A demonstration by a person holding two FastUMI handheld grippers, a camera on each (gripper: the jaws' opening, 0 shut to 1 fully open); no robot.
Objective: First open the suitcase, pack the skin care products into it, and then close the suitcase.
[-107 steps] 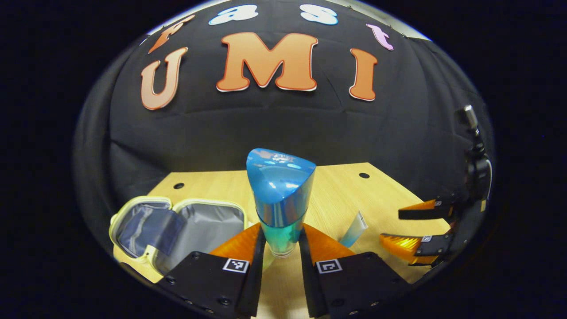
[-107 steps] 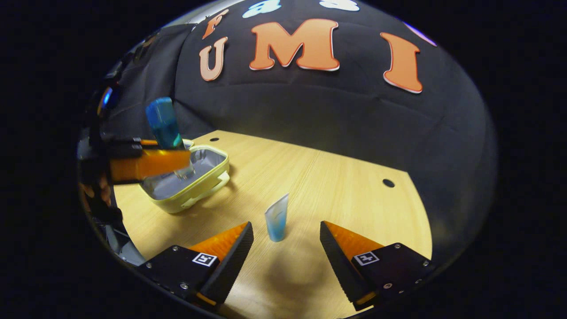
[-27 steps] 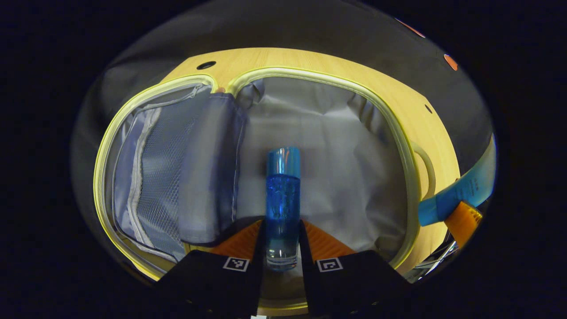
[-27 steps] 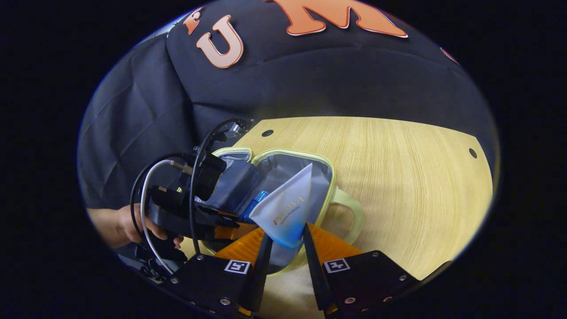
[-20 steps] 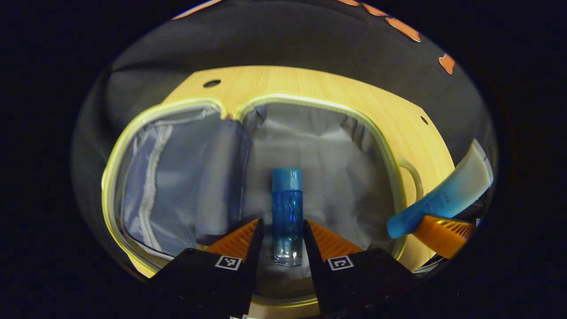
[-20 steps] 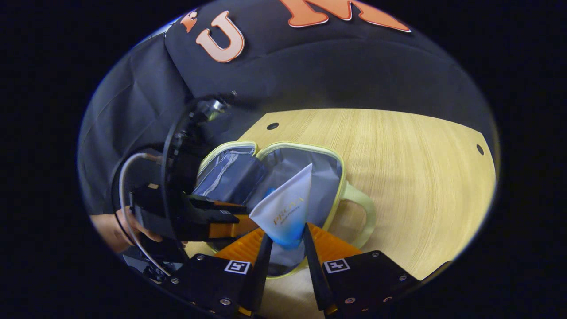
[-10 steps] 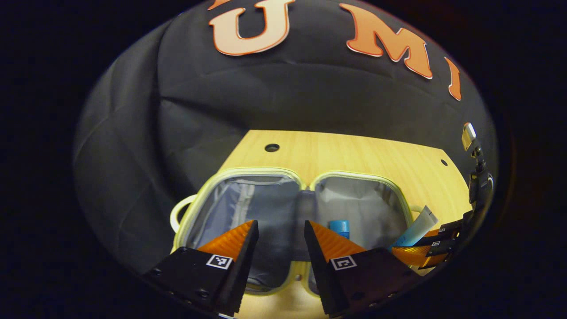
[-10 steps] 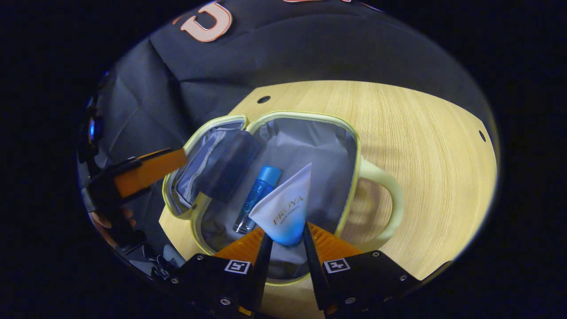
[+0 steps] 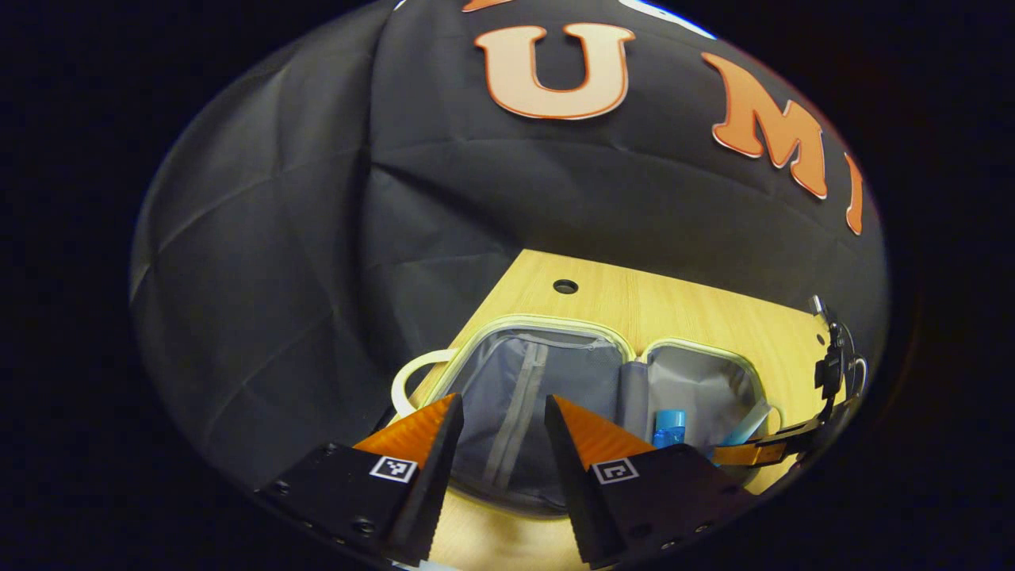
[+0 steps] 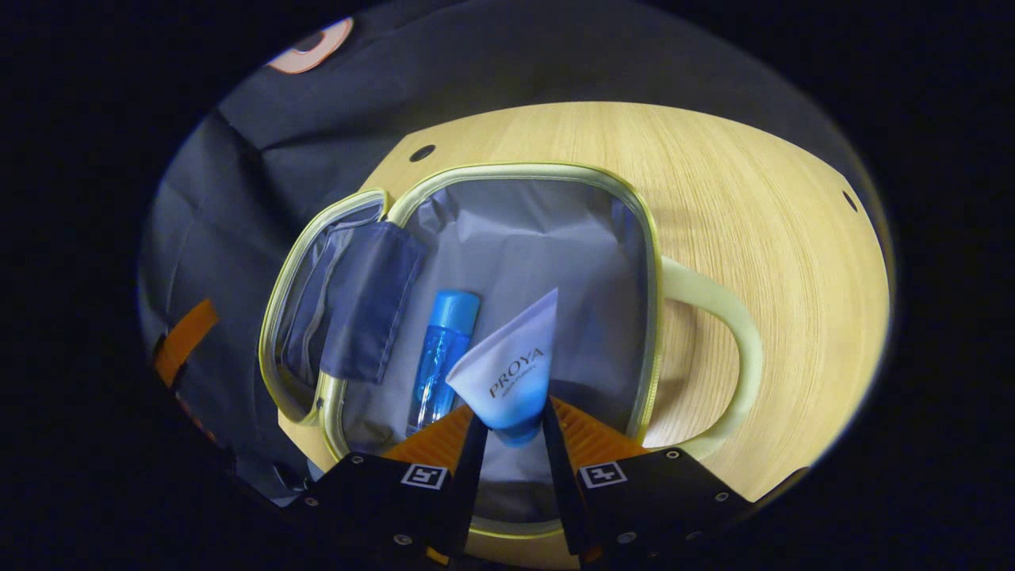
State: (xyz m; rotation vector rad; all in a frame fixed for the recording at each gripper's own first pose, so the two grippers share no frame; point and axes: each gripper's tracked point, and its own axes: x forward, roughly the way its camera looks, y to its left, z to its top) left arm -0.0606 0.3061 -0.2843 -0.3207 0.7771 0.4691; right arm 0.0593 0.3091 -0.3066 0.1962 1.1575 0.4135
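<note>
Suitcase [image 10: 523, 170] lies wide open on the wooden table [image 10: 753, 190], grey lining up. Right gripper [image 10: 507, 432] pinches a white-and-blue tube [image 10: 511, 373] by its cap end, holding it over the handle-side half. Just beside it a blue bottle [image 10: 440, 353] lies flat on the lining. Left gripper [image 9: 496, 428] hangs over the near edge, fingers spread, holding nothing.

blue bottle [image 10: 441, 353] lying in suitcase [image 10: 547, 238], lining beside it free
</note>
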